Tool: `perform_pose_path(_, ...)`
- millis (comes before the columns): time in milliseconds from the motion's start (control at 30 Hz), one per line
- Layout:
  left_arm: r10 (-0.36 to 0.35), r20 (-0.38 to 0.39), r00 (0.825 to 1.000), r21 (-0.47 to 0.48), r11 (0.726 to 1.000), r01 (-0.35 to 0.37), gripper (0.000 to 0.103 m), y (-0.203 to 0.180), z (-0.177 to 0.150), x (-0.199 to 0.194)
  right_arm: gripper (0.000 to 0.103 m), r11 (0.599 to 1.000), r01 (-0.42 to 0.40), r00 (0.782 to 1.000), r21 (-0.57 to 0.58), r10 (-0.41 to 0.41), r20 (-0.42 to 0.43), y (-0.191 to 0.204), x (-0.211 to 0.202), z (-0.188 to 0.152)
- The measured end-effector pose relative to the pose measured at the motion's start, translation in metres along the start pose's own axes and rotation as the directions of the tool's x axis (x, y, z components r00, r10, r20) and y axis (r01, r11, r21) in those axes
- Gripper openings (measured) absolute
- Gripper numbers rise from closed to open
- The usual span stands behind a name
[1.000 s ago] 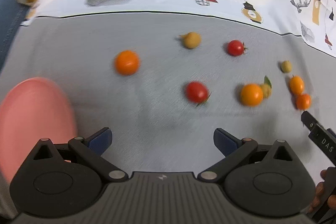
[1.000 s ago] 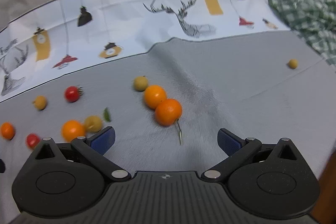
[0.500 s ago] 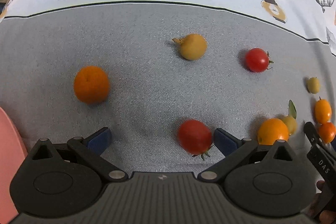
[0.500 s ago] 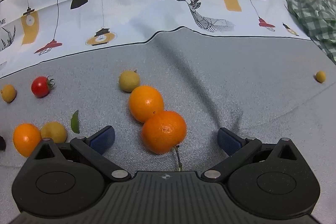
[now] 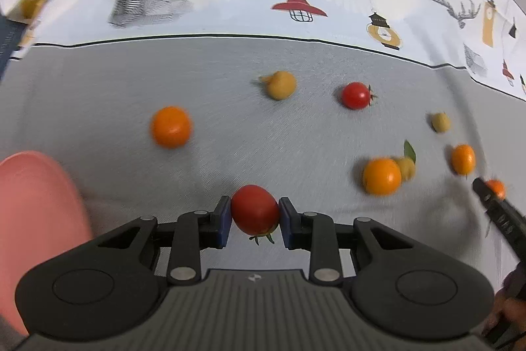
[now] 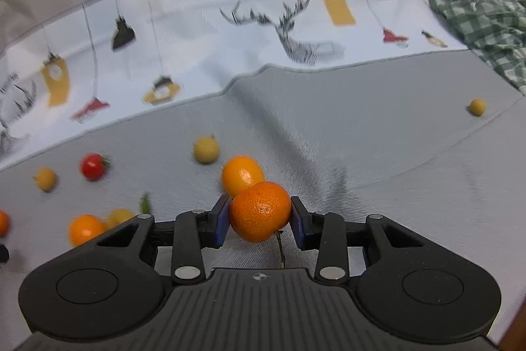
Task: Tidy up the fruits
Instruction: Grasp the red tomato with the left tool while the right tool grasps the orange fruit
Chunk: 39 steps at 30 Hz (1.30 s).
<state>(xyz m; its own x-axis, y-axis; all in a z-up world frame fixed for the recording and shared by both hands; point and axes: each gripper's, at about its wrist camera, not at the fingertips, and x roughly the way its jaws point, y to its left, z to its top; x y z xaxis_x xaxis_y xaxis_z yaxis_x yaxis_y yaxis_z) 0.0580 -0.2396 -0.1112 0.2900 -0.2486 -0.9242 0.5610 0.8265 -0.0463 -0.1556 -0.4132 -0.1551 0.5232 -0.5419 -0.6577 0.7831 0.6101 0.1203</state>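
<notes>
Left tool (image 5: 254, 221) clamps a red tomato (image 5: 254, 209); right tool (image 6: 259, 219) clamps a mandarin (image 6: 260, 211), touching a kumquat (image 6: 241, 175) behind

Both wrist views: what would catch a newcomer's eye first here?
Each claw grips a fruit at bottom centre: the left claw pinches a glossy red tomato, the right claw a dimpled orange mandarin. Other small fruits dot the grey tablecloth, and a pink plate sits at the left edge.
</notes>
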Motion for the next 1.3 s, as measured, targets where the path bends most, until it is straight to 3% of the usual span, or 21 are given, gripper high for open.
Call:
perform_pose_path(167,0.004,0.024,1.000,-0.005,1.000,-0.004,0.034,0.026,-0.042,-0.054,0.039,0.996,-0.082,0.996,0.021,0.081,0.036,0.006,-0.063,-0.004)
perform_pose_path(333,0.074,0.056,0.996,-0.003,0.997,-0.074,0.034,0.055,-0.091,-0.106,0.039,0.980,-0.196,0.980,-0.029,0.197,0.027,0.035,-0.129,-0.022)
perform_pose_path(500,0.105,0.076,0.992,-0.039,0.994,-0.102,0.034,0.091,-0.142,-0.152,0.039,0.940,-0.320,0.947,-0.117,0.321,-0.013,0.075,-0.191,-0.053)
perform_pose_path(767,0.154,0.180,0.972,-0.085,0.986,-0.141,0.034,0.131,-0.209,-0.216,0.039,0.829,-0.487,0.871,-0.275,0.483,-0.086,0.143,-0.276,-0.100)
perform_pose_path(933,0.154,0.222,0.963,-0.124,0.984,-0.129,0.034,0.147,-0.238,-0.239,0.039,0.761,-0.510,0.848,-0.400,0.522,-0.089,0.169,-0.314,-0.119)
perform_pose_path(1300,0.130,0.273,0.953,-0.190,0.979,-0.079,0.034,0.173,-0.258,-0.259,0.039,0.753,-0.470,0.863,-0.460,0.501,-0.063,0.184,-0.342,-0.125)
